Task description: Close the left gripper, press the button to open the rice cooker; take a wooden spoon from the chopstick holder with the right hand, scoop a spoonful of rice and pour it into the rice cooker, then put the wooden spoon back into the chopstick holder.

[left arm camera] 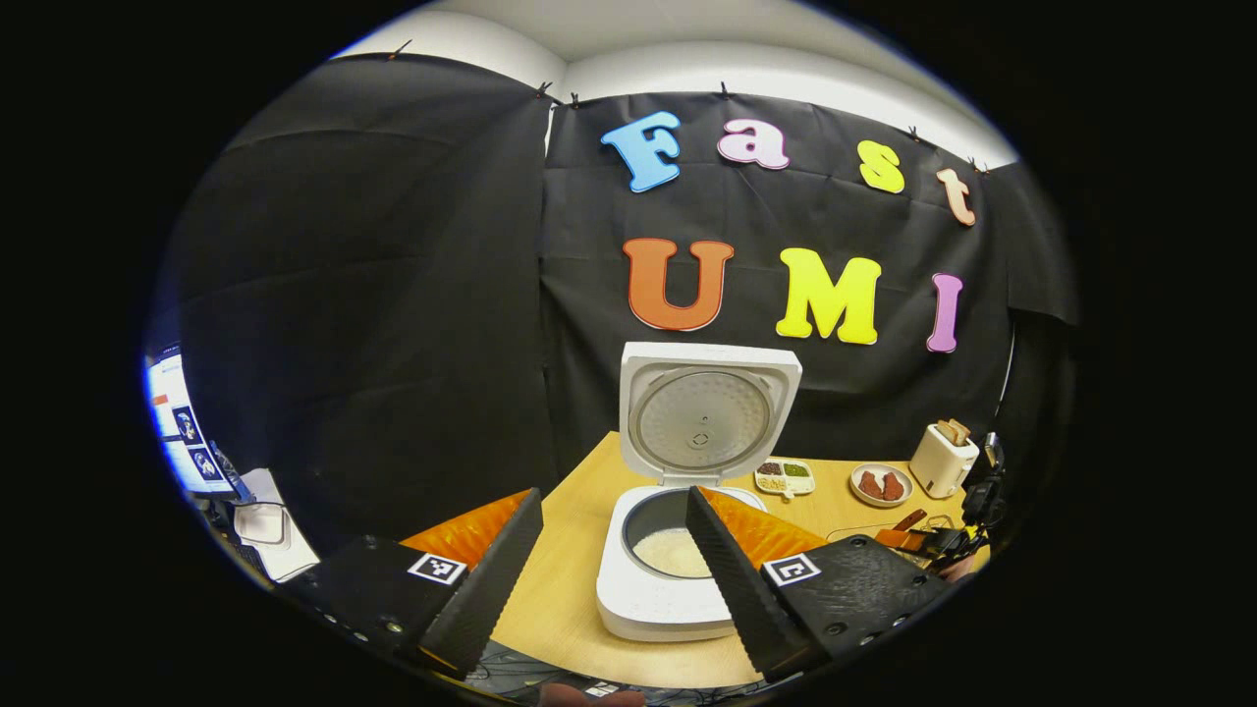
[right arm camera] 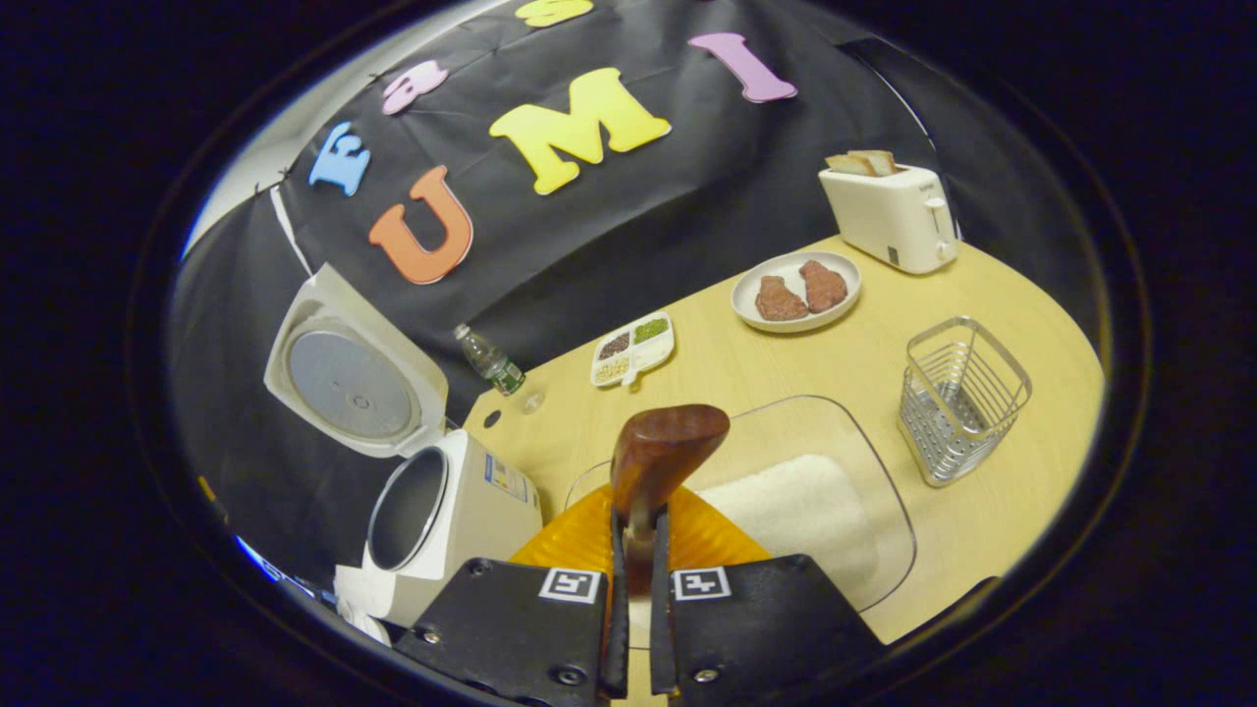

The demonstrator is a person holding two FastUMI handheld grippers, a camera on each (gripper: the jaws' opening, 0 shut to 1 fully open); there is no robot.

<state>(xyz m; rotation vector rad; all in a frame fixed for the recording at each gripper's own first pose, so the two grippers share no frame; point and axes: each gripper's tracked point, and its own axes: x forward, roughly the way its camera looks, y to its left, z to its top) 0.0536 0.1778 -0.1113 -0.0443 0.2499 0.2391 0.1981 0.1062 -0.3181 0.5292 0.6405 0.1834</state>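
Note:
The white rice cooker [left arm camera: 648,609] stands with its lid [left arm camera: 707,412] raised, and white rice [left arm camera: 673,550] lies in its pot. My left gripper [left arm camera: 614,496] hovers in front of it, open, nothing between its fingers. My right gripper [right arm camera: 638,520] is shut on the handle of a wooden spoon [right arm camera: 668,447], whose bowl points forward over a glass dish [right arm camera: 864,432] holding rice [right arm camera: 786,511]. I see no rice on the spoon's visible side. The open cooker [right arm camera: 432,511] is to the left of the dish. The wire chopstick holder [right arm camera: 962,398] stands to its right.
At the back of the wooden table [right arm camera: 982,285] are a toaster [right arm camera: 889,216] with bread, a plate of meat [right arm camera: 795,290], a divided dish [right arm camera: 633,349] of grains and a small bottle [right arm camera: 491,363]. A monitor [left arm camera: 182,422] sits far left.

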